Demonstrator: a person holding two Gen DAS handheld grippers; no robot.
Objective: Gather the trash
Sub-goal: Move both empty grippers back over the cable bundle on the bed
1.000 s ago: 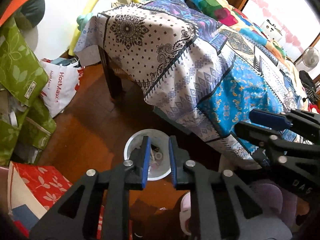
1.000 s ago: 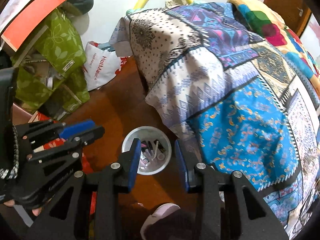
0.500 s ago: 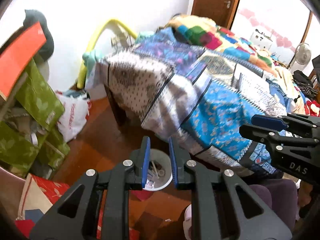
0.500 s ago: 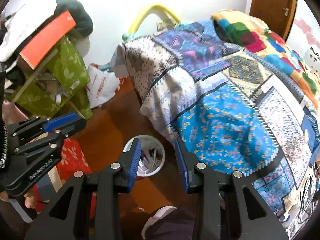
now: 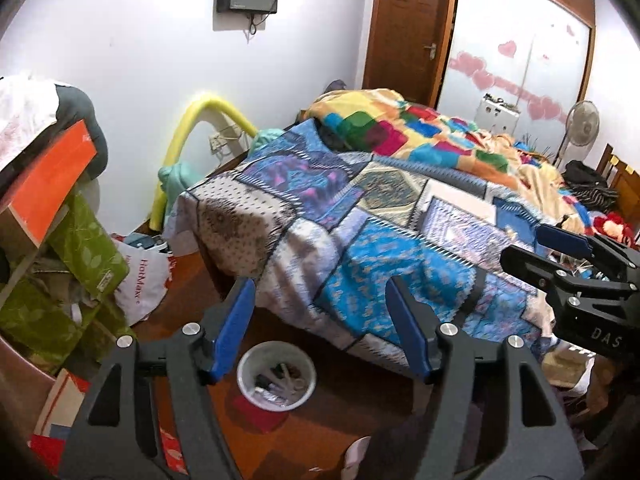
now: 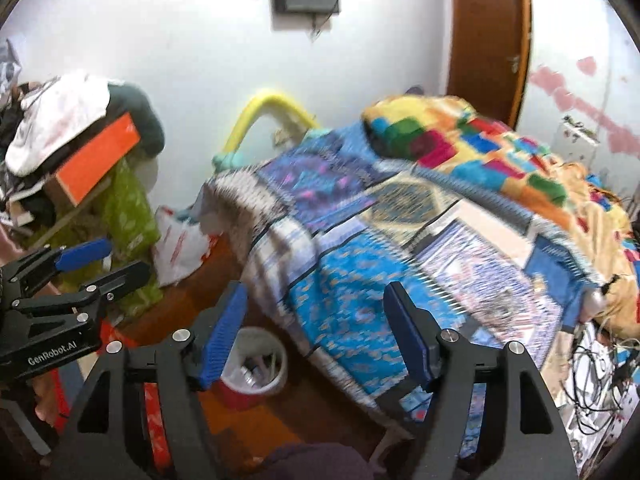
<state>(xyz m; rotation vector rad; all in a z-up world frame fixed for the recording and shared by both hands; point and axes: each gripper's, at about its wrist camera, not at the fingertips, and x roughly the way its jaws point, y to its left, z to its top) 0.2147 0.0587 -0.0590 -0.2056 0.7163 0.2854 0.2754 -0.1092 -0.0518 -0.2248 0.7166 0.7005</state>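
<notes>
A white trash bin holding several scraps stands on the wooden floor beside the bed; it also shows in the right wrist view. My left gripper is open and empty, raised well above the bin. My right gripper is open and empty too, also high above the bin. Each gripper shows in the other's view: the right one at the right edge, the left one at the left edge.
A bed with a patchwork blue cover fills the middle and right. Green boxes, an orange box and a white HotMaxx bag pile up at the left. Cables lie at the right. A brown door is at the back.
Both grippers have risen and tilted up, away from the bin, so more of the room shows. Both have opened wide from nearly closed.
</notes>
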